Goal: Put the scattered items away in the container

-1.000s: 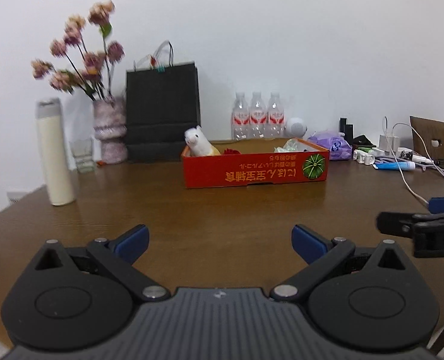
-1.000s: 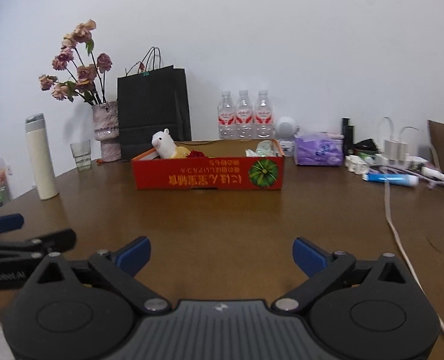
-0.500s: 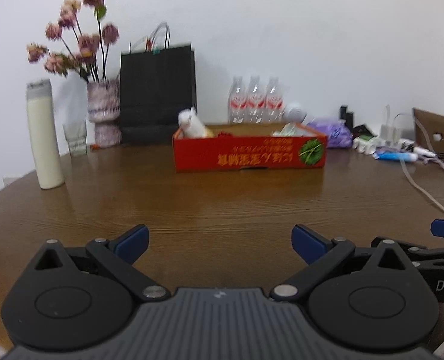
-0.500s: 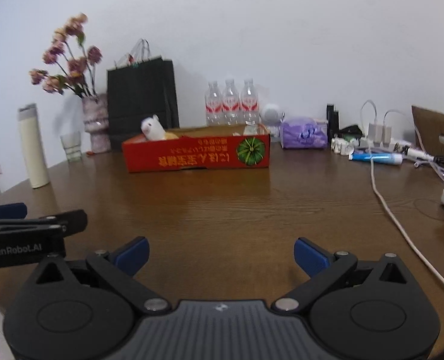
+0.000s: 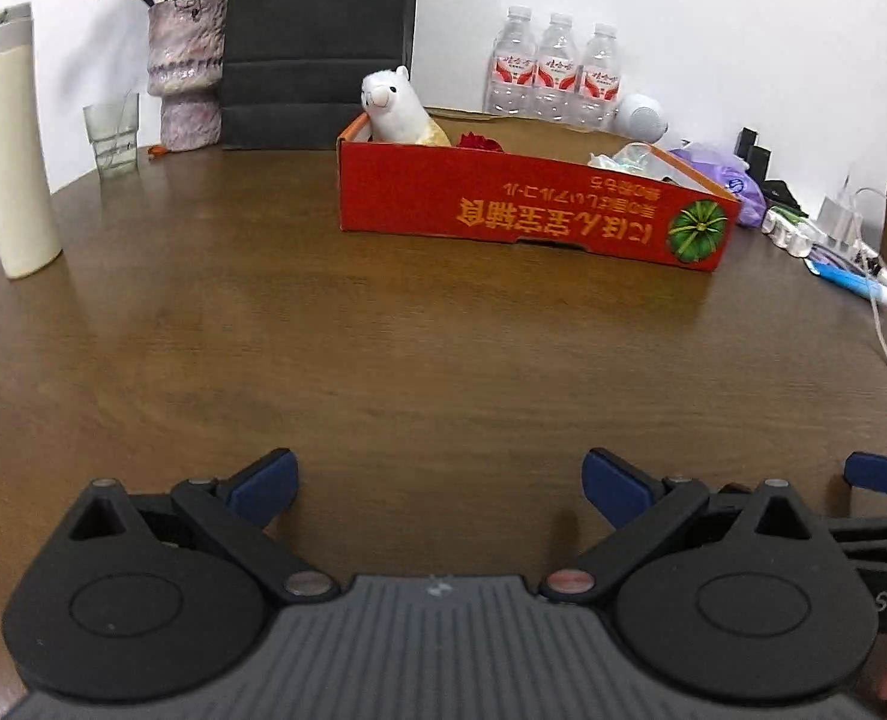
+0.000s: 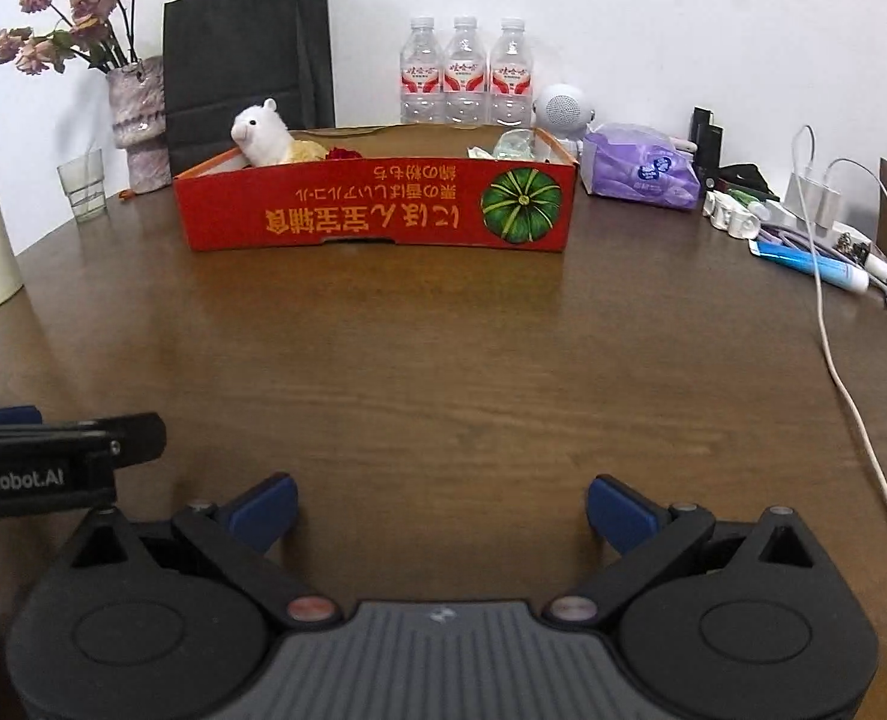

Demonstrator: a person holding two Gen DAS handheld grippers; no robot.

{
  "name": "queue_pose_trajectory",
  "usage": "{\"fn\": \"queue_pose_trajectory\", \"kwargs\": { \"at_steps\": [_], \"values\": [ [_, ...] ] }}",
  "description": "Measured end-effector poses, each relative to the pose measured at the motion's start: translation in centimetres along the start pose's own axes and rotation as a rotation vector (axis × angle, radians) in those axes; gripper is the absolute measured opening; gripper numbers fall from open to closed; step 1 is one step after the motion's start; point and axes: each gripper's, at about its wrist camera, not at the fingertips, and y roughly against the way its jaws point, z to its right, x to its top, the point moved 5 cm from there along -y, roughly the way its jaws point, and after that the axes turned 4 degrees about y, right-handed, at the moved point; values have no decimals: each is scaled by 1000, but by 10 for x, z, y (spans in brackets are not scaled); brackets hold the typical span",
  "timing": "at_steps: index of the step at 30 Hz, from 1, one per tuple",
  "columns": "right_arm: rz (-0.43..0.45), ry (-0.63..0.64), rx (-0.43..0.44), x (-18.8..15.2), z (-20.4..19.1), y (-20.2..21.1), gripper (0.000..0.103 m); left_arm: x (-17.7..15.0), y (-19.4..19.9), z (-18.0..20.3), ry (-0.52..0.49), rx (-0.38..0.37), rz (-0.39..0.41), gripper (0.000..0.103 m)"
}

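Right wrist view: both grippers [image 6: 441,510] with jaws apart and empty, plush alpaca [image 6: 263,135] already in red box [image 6: 377,210]; probably finished, next only retreat from tabletop [image 6: 443,372].

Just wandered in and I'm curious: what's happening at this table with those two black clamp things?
A person holds a two-finger gripper in each hand to tidy items into the red cardboard box. Right now the left gripper and right gripper are both open, empty, and low over the bare wooden table. A white alpaca plush and some wrappers already sit in the box.
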Motion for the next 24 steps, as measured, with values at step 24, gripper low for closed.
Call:
{"fn": "queue_pose_trajectory", "kwargs": {
  "at_steps": [24],
  "values": [
    [-6, -36, -37, 19, 8, -22, 103, 4, -11, 7, -82, 26, -14, 103]
  ]
}}
